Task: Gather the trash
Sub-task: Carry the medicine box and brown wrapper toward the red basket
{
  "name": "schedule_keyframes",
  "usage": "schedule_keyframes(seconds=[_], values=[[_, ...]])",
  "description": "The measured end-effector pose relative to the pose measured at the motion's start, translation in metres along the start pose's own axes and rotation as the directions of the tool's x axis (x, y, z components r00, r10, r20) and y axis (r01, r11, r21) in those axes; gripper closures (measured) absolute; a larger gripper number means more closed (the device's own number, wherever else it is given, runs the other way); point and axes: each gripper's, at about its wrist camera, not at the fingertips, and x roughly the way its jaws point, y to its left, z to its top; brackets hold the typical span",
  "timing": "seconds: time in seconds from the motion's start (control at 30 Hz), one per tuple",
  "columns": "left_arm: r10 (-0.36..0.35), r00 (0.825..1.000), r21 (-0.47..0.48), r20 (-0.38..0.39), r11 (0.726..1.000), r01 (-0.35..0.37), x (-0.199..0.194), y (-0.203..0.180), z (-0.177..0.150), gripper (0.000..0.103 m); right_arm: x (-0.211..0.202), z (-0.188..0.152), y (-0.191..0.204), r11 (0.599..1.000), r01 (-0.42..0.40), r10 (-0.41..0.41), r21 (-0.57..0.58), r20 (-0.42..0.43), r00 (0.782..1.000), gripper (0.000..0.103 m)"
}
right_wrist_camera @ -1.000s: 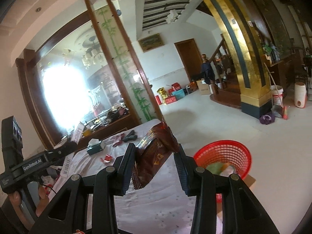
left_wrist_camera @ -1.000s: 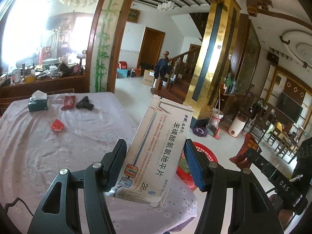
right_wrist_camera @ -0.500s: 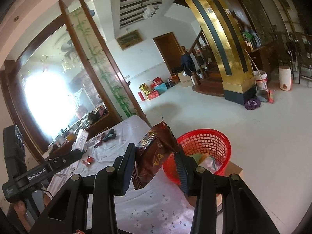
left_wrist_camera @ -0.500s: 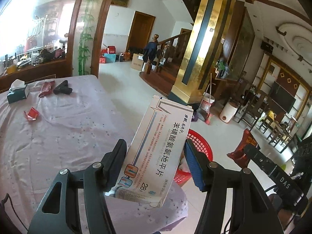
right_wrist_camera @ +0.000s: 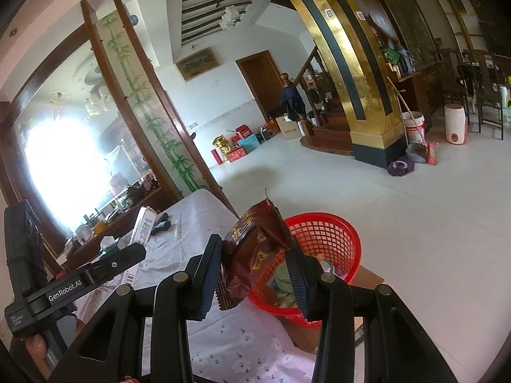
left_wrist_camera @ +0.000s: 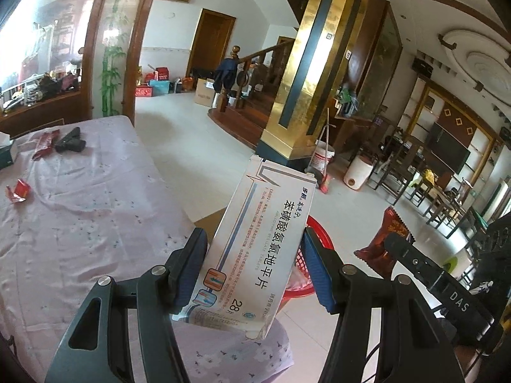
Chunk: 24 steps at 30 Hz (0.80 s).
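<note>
My left gripper (left_wrist_camera: 254, 271) is shut on a white medicine box (left_wrist_camera: 258, 249) with blue printing, held upright near the table's corner. My right gripper (right_wrist_camera: 254, 273) is shut on a brown snack wrapper (right_wrist_camera: 255, 249), also seen as the snack wrapper (left_wrist_camera: 385, 239) in the left wrist view. A red mesh basket (right_wrist_camera: 329, 239) with some trash inside stands on the floor just past the table edge; its rim, the basket (left_wrist_camera: 319, 229), shows behind the box. The medicine box (right_wrist_camera: 143, 223) appears at the left of the right wrist view.
The table has a pale purple cloth (left_wrist_camera: 80, 207). On it lie a red scrap (left_wrist_camera: 19, 190), a red wrapper (left_wrist_camera: 44, 143), a black object (left_wrist_camera: 70, 140) and a tissue box (left_wrist_camera: 4, 154). Beyond are a gold pillar (left_wrist_camera: 306, 63), buckets (left_wrist_camera: 359, 172) and white floor.
Both grippers have moved toward the table's edge and tilted lower, so the red basket sits closer and lower in view. The box and the wrapper stay gripped.
</note>
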Motion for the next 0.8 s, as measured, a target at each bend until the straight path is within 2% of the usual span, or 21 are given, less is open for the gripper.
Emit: schedule_keyframes(seconds=[0.2,0.53,0.8], values=[[-0.039,0.998,-0.015,-0.045,0.999,0.039,0.025,0.001,0.000,0.043,0.015,0.002,-0.014,1.000,0.012,-0.011,0.029,-0.022,1.000,0.060],[-0.128,0.984,-0.064,-0.121,0.991,0.121,0.068,0.002,0.011,0.043,0.031,0.007,-0.026,0.999,0.033,-0.032,0.041,-0.037,0.999,0.060],[-0.216,0.952,-0.121,-0.218,0.974,0.193,0.100,0.006,0.019,0.043,0.046,0.006,-0.034,0.997,0.051,-0.048,0.054,-0.064,0.997,0.060]])
